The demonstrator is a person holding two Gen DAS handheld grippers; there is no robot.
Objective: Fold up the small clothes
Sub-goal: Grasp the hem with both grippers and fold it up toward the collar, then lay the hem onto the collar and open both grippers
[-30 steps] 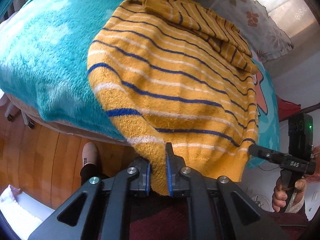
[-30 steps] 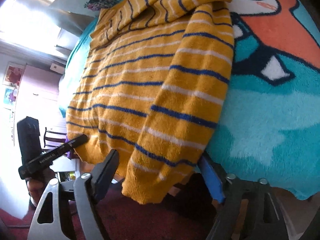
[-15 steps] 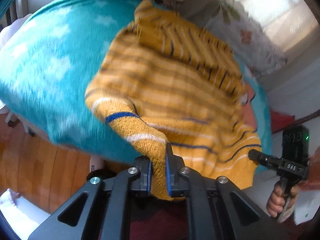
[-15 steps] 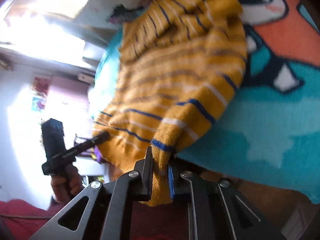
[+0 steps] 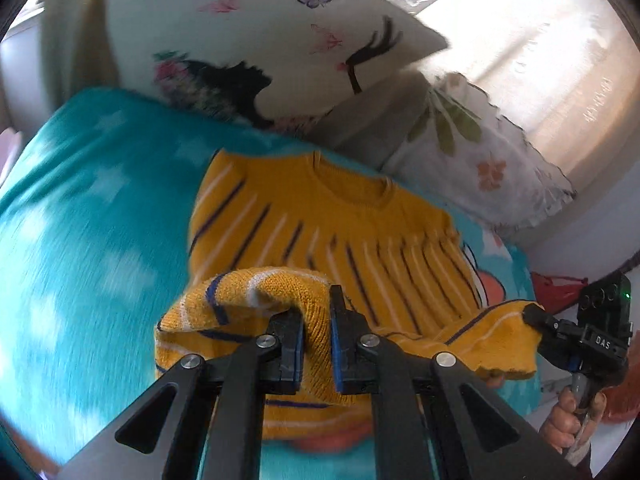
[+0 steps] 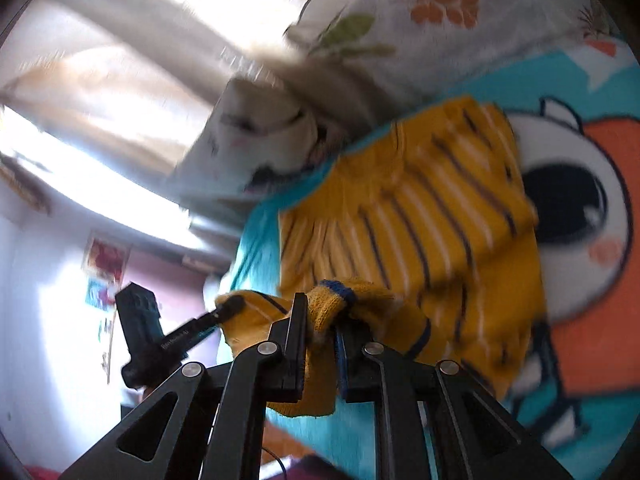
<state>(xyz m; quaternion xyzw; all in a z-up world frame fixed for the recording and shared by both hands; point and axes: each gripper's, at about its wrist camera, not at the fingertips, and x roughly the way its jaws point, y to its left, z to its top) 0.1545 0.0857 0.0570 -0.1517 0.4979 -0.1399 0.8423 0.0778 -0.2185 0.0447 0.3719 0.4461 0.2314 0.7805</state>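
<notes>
At the bottom centre of my left view, the left gripper (image 5: 316, 344) is clamped on a bunched corner of the sweater (image 5: 328, 232) hem. In my right view, the right gripper (image 6: 322, 344) pinches the other hem corner the same way, low in the frame. The hem hangs lifted between them; the rest of the sweater lies flat beyond, mid-frame, neckline farthest, on the teal blanket (image 5: 88, 240). Past it, pillows (image 5: 280, 40) fill the upper frame, with a floral one (image 6: 420, 12) at upper right.
</notes>
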